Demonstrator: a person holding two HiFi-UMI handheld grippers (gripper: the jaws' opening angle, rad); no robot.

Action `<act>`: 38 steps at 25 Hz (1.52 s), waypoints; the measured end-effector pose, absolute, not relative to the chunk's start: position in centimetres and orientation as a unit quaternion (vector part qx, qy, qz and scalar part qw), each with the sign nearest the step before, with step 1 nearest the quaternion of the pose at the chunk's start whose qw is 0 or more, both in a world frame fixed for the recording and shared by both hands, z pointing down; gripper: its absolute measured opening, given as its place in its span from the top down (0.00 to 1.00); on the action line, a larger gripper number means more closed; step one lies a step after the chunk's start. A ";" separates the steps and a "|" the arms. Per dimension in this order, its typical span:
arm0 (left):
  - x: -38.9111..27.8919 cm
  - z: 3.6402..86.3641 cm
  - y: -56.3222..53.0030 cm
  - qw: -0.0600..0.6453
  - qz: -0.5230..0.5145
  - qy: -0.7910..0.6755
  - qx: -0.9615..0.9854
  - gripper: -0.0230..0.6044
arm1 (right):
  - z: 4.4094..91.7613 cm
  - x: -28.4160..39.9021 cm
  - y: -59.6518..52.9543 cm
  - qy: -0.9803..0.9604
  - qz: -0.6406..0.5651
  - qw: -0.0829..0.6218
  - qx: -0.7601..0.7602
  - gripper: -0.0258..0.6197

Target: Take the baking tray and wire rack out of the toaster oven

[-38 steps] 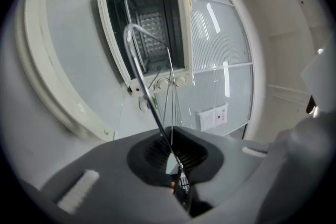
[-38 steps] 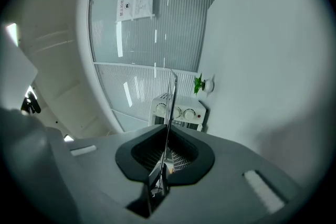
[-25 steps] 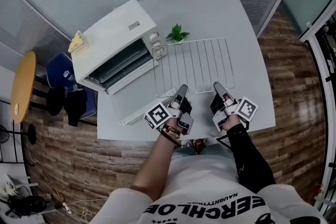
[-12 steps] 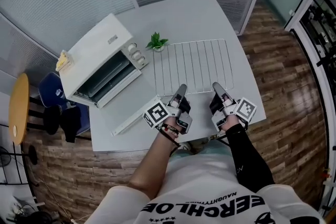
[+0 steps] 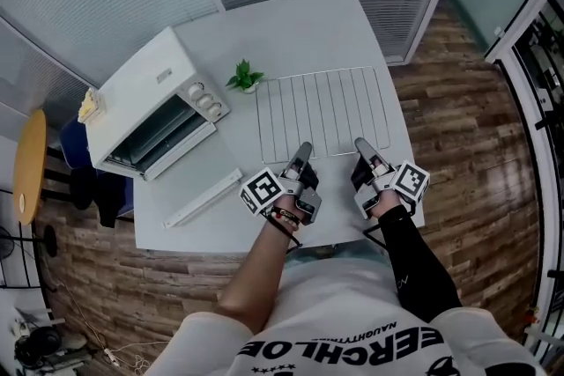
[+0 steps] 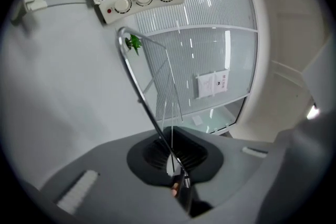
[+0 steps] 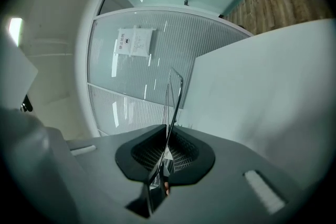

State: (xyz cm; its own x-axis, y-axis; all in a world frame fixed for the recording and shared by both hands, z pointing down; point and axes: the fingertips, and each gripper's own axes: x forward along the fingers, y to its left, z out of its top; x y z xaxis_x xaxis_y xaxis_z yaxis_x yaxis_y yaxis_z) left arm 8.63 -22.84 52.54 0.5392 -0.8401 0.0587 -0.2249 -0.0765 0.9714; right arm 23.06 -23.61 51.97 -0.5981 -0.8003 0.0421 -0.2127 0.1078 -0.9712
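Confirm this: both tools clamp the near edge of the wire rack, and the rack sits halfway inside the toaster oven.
Not right. The head view shows the wire rack wholly outside the toaster oven, over the table beside it. The left tool and right tool do clamp its near edge.

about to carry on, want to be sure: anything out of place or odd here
Nothing stands out. The wire rack is gripped at its near edge by the left gripper and right gripper, the toaster oven door is open, and the plant sits beside it.
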 end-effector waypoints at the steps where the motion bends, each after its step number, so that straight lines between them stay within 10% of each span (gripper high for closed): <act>1: 9.1 53.0 -23.0 0.557 -0.277 -0.396 0.676 0.88 | 52.5 23.6 -23.9 0.696 -0.564 0.256 -0.364 0.94; 38: 15.3 61.3 -23.9 0.618 -0.239 -0.438 0.608 0.87 | 61.4 26.6 -24.6 0.610 -0.683 0.178 -0.360 0.91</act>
State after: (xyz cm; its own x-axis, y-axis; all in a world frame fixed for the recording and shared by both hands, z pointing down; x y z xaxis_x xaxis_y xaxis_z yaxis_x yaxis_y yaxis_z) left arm 15.34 -23.91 61.27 0.5013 -0.8280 0.2511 -0.2378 0.1472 0.9601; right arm 26.59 -24.57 61.41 -0.6772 -0.6828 0.2740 -0.1956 -0.1919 -0.9617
